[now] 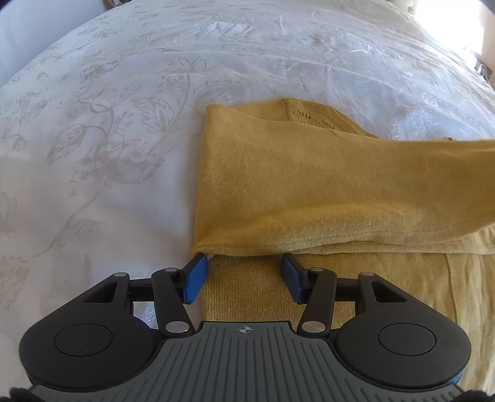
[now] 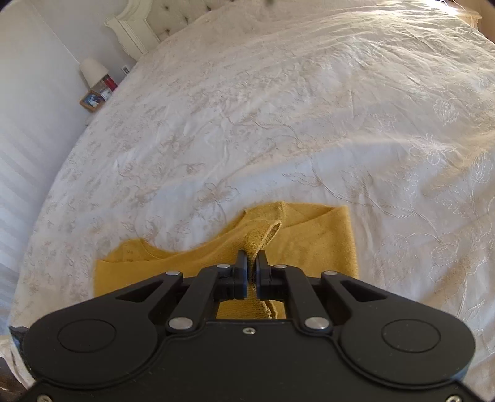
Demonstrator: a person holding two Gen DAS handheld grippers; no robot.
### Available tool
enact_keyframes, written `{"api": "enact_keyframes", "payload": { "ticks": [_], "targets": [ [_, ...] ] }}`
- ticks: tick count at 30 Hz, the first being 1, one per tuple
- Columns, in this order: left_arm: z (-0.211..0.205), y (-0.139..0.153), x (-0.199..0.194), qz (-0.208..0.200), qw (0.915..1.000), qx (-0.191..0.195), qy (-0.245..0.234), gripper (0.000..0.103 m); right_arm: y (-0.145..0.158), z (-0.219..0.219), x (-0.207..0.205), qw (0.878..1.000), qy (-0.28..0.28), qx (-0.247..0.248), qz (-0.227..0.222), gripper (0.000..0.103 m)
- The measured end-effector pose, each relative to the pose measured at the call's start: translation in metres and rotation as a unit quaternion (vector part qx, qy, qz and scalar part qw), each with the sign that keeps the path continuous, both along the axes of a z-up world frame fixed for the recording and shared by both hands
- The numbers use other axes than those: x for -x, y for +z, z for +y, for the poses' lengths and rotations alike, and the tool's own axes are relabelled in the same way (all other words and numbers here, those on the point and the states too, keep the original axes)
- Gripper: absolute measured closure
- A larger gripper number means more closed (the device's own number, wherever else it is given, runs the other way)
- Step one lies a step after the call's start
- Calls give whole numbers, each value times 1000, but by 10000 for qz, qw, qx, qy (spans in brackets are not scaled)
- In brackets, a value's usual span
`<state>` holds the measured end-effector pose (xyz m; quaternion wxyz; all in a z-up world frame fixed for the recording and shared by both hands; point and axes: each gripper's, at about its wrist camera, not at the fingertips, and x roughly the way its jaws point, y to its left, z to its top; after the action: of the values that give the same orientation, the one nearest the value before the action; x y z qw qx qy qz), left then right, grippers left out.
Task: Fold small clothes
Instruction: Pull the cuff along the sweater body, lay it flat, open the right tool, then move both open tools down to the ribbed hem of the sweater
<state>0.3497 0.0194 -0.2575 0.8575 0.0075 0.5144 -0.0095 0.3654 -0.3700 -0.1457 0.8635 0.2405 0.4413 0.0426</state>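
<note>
A mustard-yellow knit sweater (image 1: 309,185) lies on the white bedspread. In the left wrist view one sleeve is folded across its body towards the right. My left gripper (image 1: 244,266) is open, its blue pads (image 1: 195,278) low over the sweater's near edge, just short of the sleeve fold. In the right wrist view the sweater (image 2: 315,244) lies flat below with its neckline to the left. My right gripper (image 2: 252,263) is shut on the sleeve cuff (image 2: 260,238) and holds it lifted above the sweater.
The white floral-embroidered bedspread (image 2: 278,123) stretches all around the sweater. A padded headboard (image 2: 173,18) is at the far end. A bedside table with a white lamp (image 2: 92,72) and a picture frame (image 2: 91,100) stands at the far left.
</note>
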Motion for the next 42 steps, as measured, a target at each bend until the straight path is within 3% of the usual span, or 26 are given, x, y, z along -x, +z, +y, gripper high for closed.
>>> {"api": "enact_keyframes", "payload": {
  "ticks": [3,9,15,19,23,24,26,30,35,40,42],
  "targets": [
    [6,2,5,96,9999,-58,48,46,-2,-8,-2,9998,-152,96,40,91],
    [19,16,12,94,9998,-129,112,46,-74,-15,-25,9924,-121,745,968,90],
    [10,49,-3,-420,9991,49,36,45,-93,1,-26,9862,281,1264,1036,84],
    [-10,45,-31,-440,9987,204,-177,44,-101,1,-24,9819,282,1504,1116,83],
    [-25,19,-51,-109,9992,-37,-386,44,-106,-8,-18,9773,142,1750,1181,54],
    [-24,12,-54,16,9992,-117,-389,44,-107,-11,-17,9764,99,1801,1185,51],
    [-16,0,-54,152,9990,-215,-355,36,-106,-17,-13,9757,21,1848,1181,48],
    [5,-4,-47,196,9997,10,-146,19,-102,-22,-2,9762,-95,1863,1107,42],
    [19,3,-34,375,9986,374,-28,15,-96,-18,16,9808,-145,1659,1015,24],
    [17,18,-6,389,9980,492,71,10,-88,-3,41,9855,-70,1429,915,8],
    [15,23,9,382,9977,549,56,10,-84,4,52,9868,-17,1363,877,7]
  ]
}}
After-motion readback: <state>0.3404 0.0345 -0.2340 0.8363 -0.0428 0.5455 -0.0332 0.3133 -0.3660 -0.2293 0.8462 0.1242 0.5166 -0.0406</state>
